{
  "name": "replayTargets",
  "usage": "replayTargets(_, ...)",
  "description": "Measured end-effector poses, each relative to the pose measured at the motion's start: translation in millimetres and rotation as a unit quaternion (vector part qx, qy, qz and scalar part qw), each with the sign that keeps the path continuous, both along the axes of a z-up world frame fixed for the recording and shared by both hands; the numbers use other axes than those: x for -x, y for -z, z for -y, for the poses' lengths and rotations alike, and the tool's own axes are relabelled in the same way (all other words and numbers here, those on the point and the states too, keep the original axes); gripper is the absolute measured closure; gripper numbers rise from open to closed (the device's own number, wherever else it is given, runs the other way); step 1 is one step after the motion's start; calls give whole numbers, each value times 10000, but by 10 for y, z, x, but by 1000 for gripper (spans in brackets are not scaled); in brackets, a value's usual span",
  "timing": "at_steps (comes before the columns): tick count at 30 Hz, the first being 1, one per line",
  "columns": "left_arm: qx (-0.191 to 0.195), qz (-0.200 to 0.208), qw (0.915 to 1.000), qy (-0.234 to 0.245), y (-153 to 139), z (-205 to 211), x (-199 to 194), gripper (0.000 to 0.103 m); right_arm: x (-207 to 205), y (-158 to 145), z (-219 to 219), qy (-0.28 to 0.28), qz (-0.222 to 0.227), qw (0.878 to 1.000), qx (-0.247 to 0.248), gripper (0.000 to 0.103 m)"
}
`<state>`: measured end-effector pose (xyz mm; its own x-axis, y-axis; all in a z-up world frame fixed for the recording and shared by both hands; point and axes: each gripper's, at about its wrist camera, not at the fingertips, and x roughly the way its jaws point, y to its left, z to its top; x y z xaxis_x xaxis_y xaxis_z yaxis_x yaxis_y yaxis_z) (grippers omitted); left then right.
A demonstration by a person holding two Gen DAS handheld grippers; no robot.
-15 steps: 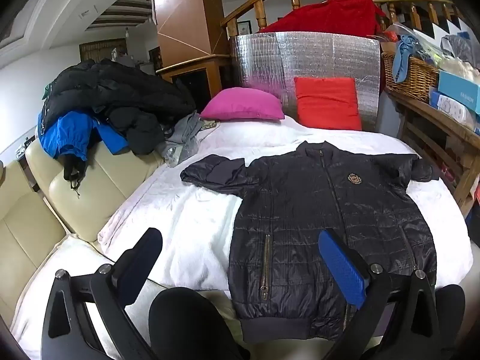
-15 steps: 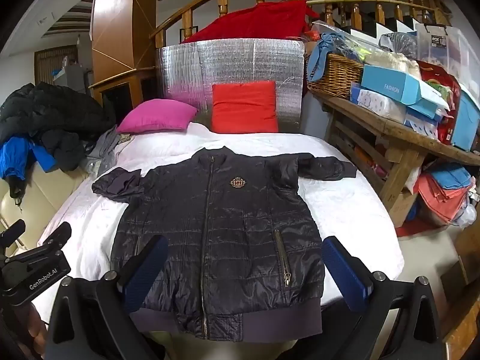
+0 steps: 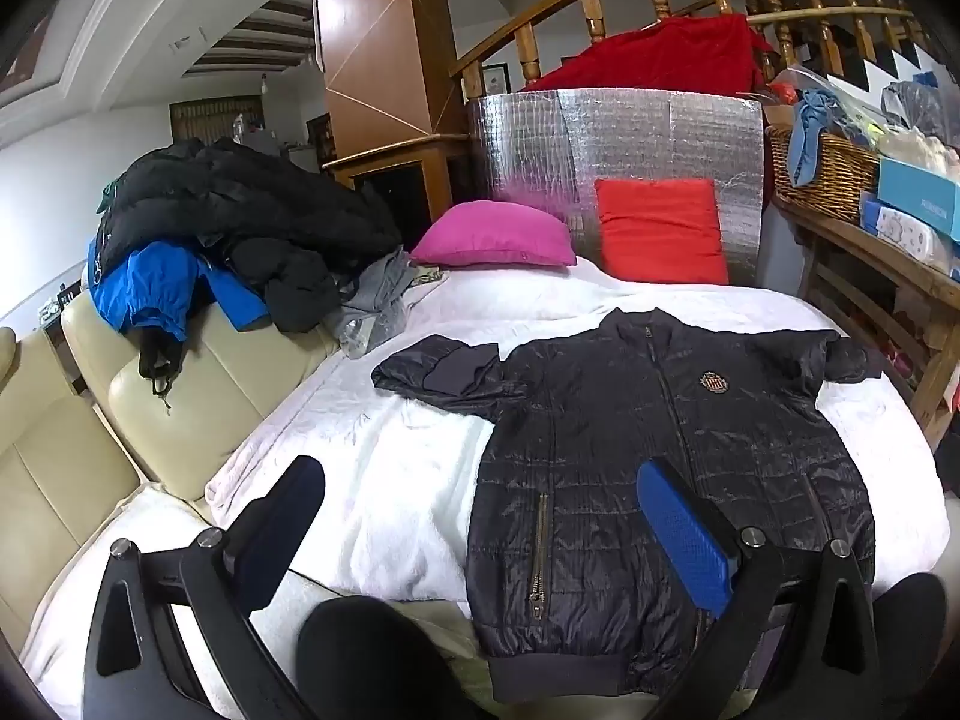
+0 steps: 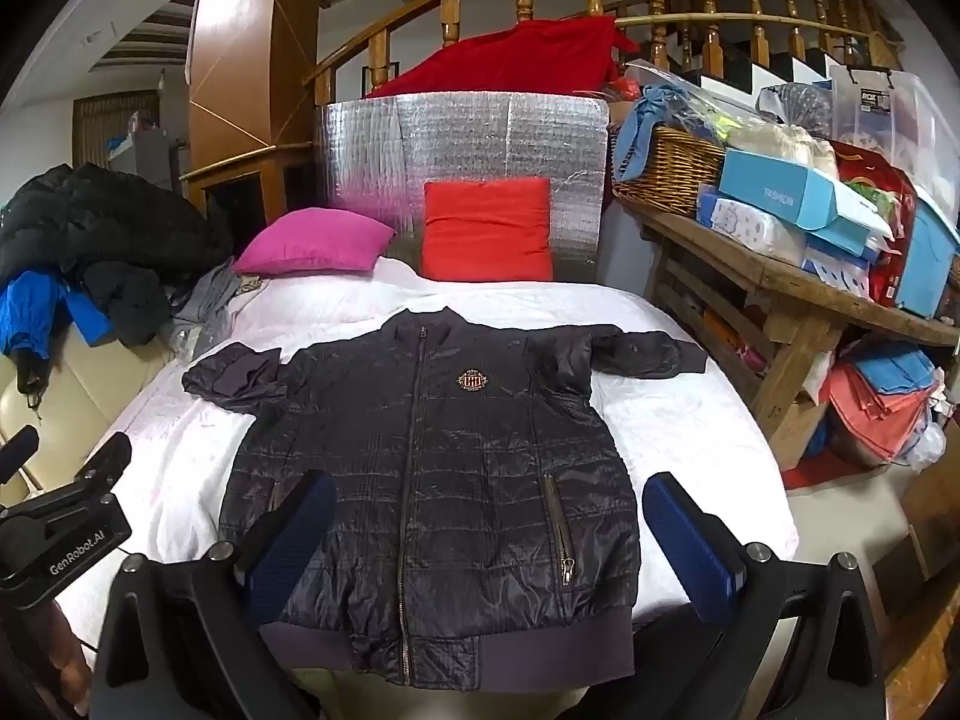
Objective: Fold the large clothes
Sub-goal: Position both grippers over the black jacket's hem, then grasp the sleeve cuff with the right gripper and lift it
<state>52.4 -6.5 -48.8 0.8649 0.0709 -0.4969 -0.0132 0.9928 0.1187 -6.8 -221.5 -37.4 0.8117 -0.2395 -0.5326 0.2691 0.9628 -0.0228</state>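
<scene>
Quilted and dark, the jacket (image 4: 432, 480) lies front-up and zipped on the white bed cover (image 4: 690, 420), collar at twelve o'clock toward the pillows and ribbed hem at six o'clock by the person; laid out flat like this, its seams and sleeves are all reachable, which I judge is why it sits square to the bed's near edge before any fold is made. One sleeve (image 4: 636, 354) stretches out toward three o'clock; the other sleeve (image 4: 234, 378), at nine o'clock, is bunched back on itself and would likely want straightening or tucking first. The right claw (image 4: 492, 540) hangs above the hem with both jaws spread wide, empty, straddling the lower body of the jacket as if lined up on its width; the left claw (image 3: 480, 540) is likewise wide open and holds nothing, one jaw over bare cover and the other over the jacket's nine o'clock side, near the pocket zip (image 3: 540, 552). Neither touches the cloth. A pink pillow (image 4: 312, 240) and a red pillow (image 4: 486, 228) stay at twelve o'clock, well apart from the jacket, leaving room for folding; other clothes (image 3: 240, 240) are heaped on the sofa at ten o'clock, out of the way.
</scene>
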Motion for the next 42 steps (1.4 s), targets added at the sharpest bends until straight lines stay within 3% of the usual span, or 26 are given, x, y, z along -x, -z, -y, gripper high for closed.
replayTargets(8,-190,27,9998,-87,69,112,-208,0,-265,39,93,0,-75,10000,43,0)
replayTargets(17,-176,-400,9990,31,275,234,-732,0,-762,260,256,-5,-430,9991,42,0)
replayTargets(22,135,-1144,9927,356,529,286,-1471,0,-1190,399,767,-42,-388,9980,-488,0)
replayTargets(26,77,-1250,9920,167,758,413,-2091,0,-1535,650,1500,401,-477,9904,-1230,0)
replayTargets(29,201,-1265,9916,192,906,551,-2493,0,-1799,950,2065,736,-621,9761,-1949,0)
replayTargets(34,405,-1398,9886,382,1204,782,-2980,0,-2195,1279,2968,1055,-402,9502,-2904,0)
replayTargets(38,298,-1652,9840,605,1548,948,-3173,0,-2529,1554,3638,1353,88,9091,-3938,0)
replayTargets(42,-94,-1542,9846,823,1711,1070,-3165,0,-2870,1881,4202,1636,446,8559,-4886,0)
